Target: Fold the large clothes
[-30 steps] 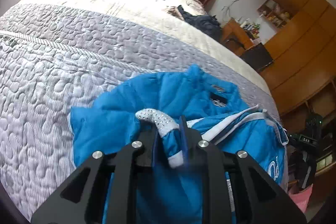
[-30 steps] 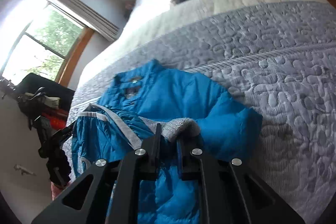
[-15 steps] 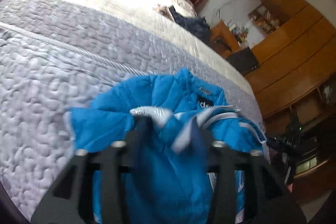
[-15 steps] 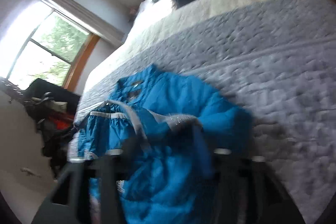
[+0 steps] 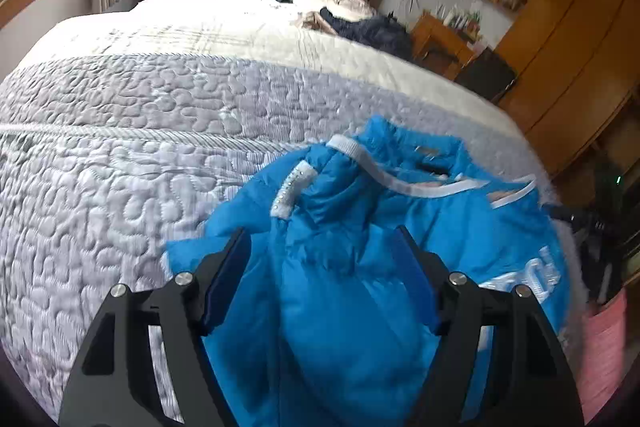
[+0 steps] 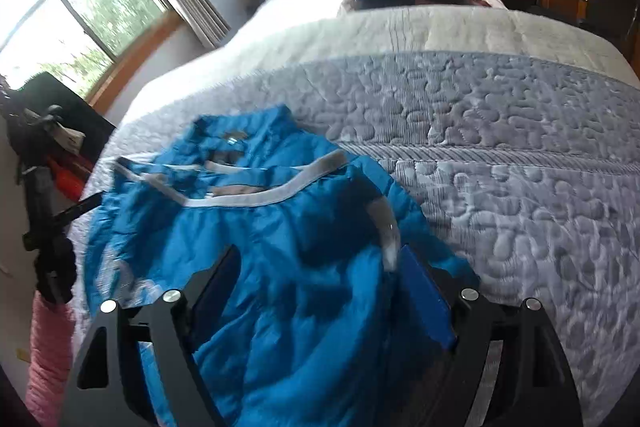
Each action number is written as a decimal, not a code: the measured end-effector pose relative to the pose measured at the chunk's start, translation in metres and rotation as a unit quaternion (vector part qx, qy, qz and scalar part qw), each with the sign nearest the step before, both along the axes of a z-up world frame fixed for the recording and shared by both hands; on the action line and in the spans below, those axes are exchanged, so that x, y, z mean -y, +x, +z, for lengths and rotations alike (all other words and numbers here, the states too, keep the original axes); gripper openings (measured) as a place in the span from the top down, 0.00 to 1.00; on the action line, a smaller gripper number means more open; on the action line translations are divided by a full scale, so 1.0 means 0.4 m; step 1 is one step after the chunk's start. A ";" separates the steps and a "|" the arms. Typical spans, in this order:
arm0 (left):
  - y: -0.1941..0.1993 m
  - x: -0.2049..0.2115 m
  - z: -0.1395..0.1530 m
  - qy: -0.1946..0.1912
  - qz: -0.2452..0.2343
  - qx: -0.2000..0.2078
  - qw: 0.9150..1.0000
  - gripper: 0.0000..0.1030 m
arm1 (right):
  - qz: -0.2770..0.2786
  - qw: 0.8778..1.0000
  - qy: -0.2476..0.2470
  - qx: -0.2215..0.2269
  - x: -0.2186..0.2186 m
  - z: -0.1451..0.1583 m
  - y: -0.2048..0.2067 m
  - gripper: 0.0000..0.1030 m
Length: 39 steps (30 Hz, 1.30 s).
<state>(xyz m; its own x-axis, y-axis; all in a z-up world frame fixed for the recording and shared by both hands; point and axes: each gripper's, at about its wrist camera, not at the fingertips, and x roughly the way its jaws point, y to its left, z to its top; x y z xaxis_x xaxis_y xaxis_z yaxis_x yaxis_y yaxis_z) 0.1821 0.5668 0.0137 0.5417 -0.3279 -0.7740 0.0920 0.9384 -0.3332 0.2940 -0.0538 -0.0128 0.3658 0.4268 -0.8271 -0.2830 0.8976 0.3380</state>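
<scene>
Bed (image 5: 120,155): wide, covered by a grey quilted spread with a cream band beyond it; soft footing, so anything pressed down on it will sink a little.
Jacket (image 5: 360,287): blue padded jacket, bunched near the foot of the bed toward one edge, its body partly doubled over itself. By its look it is puffy, light for its bulk, and springy, so I judge folds will want to puff back open. The shell looks smooth and probably slippery.
White trim (image 5: 400,183): a band running along the jacket's edge, flatter and firmer than the padding; a likely good place to pinch.
Cuff (image 5: 292,193): pale, studded sleeve end lying on top of the jacket; thin and textured, so it should hold better than the slick shell.
Left tongs (image 5: 320,283): spread wide apart over the jacket, gripping nothing.
Right tongs (image 6: 320,287): likewise spread apart above the jacket, the grey cuff (image 6: 386,227) just beside one finger, not pinched.
Where to hold: trim or cuff, one in each tongs.
</scene>
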 end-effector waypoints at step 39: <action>0.103 0.019 -0.029 0.078 0.077 -0.009 0.994 0.59 | -0.117 0.990 0.079 -0.029 0.065 -0.099 0.150 0.67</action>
<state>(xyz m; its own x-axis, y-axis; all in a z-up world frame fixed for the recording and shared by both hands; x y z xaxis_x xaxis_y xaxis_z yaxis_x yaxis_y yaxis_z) 0.2232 0.5593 0.0022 0.5615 -0.1176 -0.8190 -0.0608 0.9813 -0.1826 0.3538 -0.0797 -0.0525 0.4228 0.4613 -0.7800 -0.0496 0.8712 0.4884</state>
